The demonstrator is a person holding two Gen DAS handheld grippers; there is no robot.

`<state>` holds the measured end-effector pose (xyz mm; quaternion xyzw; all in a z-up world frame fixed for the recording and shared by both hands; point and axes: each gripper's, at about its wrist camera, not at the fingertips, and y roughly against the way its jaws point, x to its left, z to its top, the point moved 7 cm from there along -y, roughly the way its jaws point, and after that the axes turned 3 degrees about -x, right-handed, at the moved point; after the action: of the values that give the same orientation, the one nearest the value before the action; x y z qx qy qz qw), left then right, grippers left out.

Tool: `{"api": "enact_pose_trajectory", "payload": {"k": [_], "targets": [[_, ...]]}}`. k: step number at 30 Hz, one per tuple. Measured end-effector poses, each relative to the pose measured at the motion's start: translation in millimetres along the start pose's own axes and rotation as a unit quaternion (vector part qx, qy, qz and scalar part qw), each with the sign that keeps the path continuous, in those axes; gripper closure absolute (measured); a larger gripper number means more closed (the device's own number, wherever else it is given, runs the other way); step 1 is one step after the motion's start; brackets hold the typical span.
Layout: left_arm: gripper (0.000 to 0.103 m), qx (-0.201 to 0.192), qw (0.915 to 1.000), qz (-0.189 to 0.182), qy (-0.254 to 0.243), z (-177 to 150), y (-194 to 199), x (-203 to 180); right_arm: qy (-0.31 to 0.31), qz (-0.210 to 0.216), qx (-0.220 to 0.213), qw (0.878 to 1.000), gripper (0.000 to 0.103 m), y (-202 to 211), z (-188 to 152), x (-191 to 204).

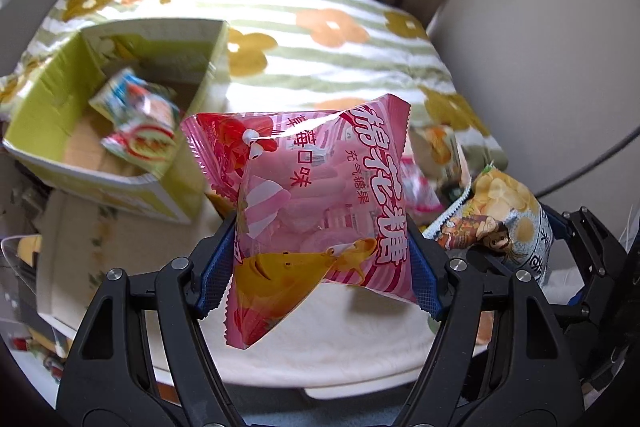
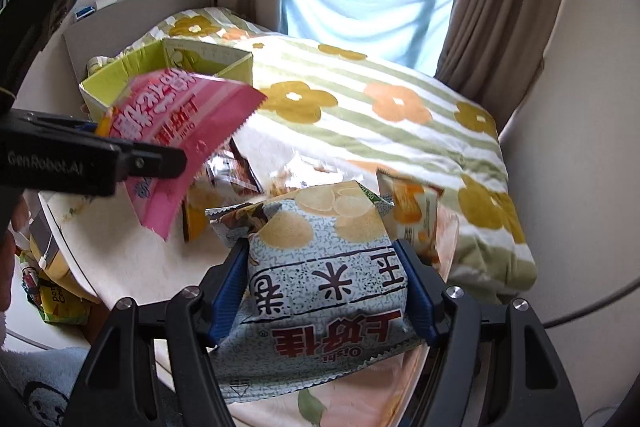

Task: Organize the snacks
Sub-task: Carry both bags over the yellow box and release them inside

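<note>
Item: pink bag (image 1: 316, 215) being pinched at its puffed sides by the half-closed left gripper (image 1: 320, 251), chip bag (image 2: 324, 279) likewise by the right gripper (image 2: 326, 287), both being held near the box (image 1: 52, 107); slippage on slick film being risked.

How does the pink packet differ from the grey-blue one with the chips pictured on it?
The glossy pink marshmallow packet shows pink sweets through a clear window; the grey-blue speckled chip packet is opaque and printed with round chips. The pink one sits in the left claw, the grey-blue in the right claw. Both are puffy, sealed and squeezed sideways.
</note>
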<state>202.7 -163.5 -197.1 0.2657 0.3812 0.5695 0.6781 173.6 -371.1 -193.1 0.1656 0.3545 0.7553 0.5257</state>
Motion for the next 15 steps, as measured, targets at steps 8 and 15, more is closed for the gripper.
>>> {"api": "enact_pose_trajectory", "payload": {"k": [8, 15], "targets": [[0.031, -0.036, 0.9992, 0.011, 0.015, 54.9, 15.6, 74.9, 0.011, -0.003, -0.030, 0.999, 0.037, -19.1, 73.5, 39.0], [0.031, -0.047, 0.9979, 0.033, 0.028, 96.9, 19.8, 171.9, 0.008, 0.012, -0.040, 0.999, 0.037, -55.4, 149.3, 98.2]]}}
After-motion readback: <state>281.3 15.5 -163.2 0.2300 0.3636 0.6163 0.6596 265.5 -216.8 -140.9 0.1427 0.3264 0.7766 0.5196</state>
